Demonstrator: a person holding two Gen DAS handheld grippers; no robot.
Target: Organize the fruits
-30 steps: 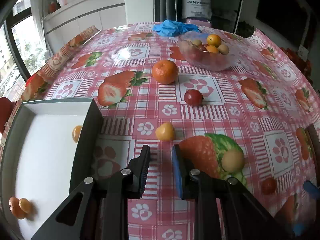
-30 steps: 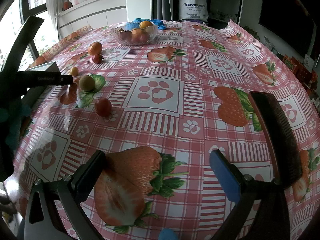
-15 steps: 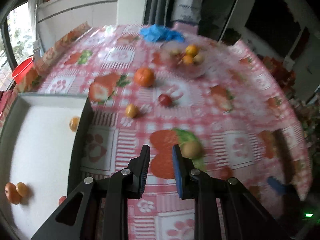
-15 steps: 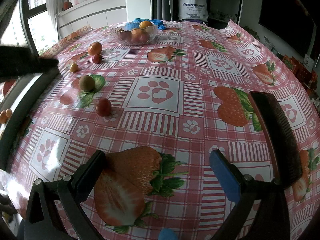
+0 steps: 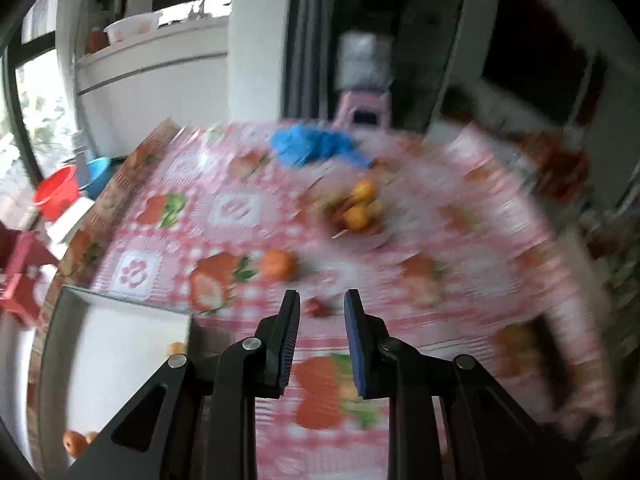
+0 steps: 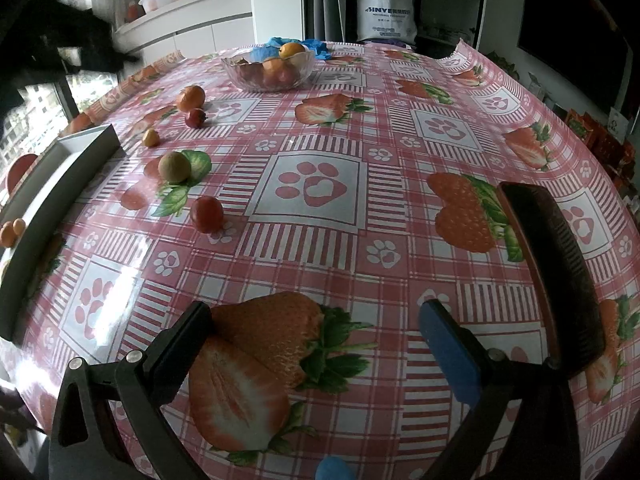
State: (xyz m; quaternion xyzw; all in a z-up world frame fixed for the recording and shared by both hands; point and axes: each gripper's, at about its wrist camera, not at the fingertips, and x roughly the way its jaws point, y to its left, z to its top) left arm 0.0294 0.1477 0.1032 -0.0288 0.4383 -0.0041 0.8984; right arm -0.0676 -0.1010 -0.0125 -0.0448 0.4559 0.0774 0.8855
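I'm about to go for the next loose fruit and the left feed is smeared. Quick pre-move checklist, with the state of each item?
1. Left gripper empty: ok, jaws nearly shut with nothing between them.
2. Right gripper empty and ready: ok, jaws wide open over bare tablecloth.
3. Loose fruit located: ok; red fruit, green-brown fruit, small yellow fruit, small red fruit and orange lie apart on the cloth.
4. Tray has room: ok, only a few small fruits in it.
5. Left view sharp enough to aim: not ok, blurred.
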